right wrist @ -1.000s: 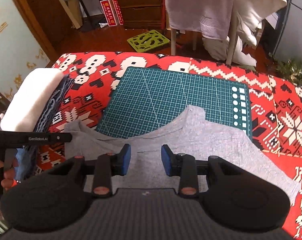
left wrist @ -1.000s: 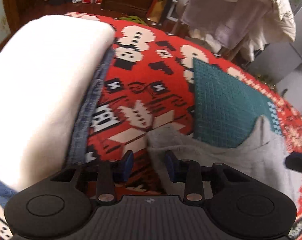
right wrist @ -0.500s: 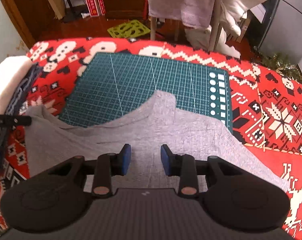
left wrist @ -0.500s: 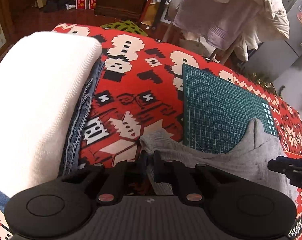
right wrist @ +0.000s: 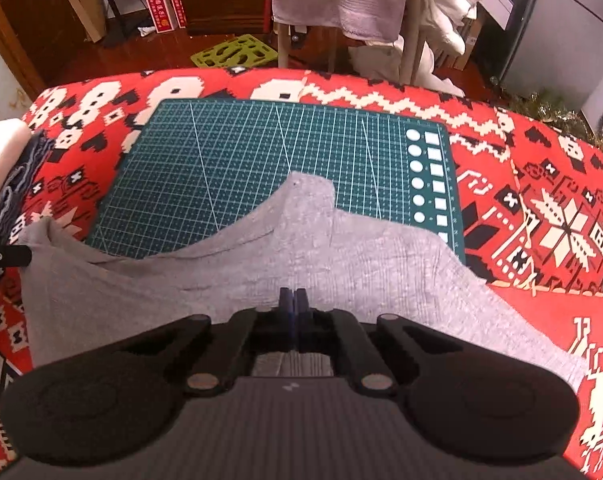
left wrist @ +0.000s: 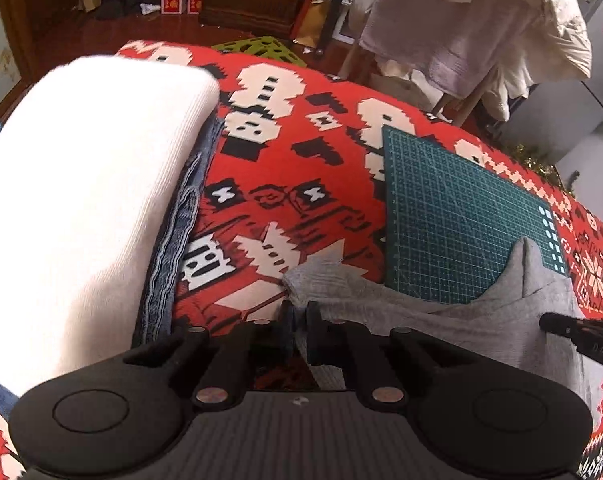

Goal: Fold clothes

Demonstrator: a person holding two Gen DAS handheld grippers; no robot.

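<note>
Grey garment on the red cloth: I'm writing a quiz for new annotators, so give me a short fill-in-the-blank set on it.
1. The grey garment partly covers a cutting mat whose colour is ____.
2. The left gripper is shut on the garment's ____ edge.
3. The right gripper has its jaws ____.
4. The white folded cloth lies on top of folded ____ fabric.

Missing words: green; left; shut; denim
</note>
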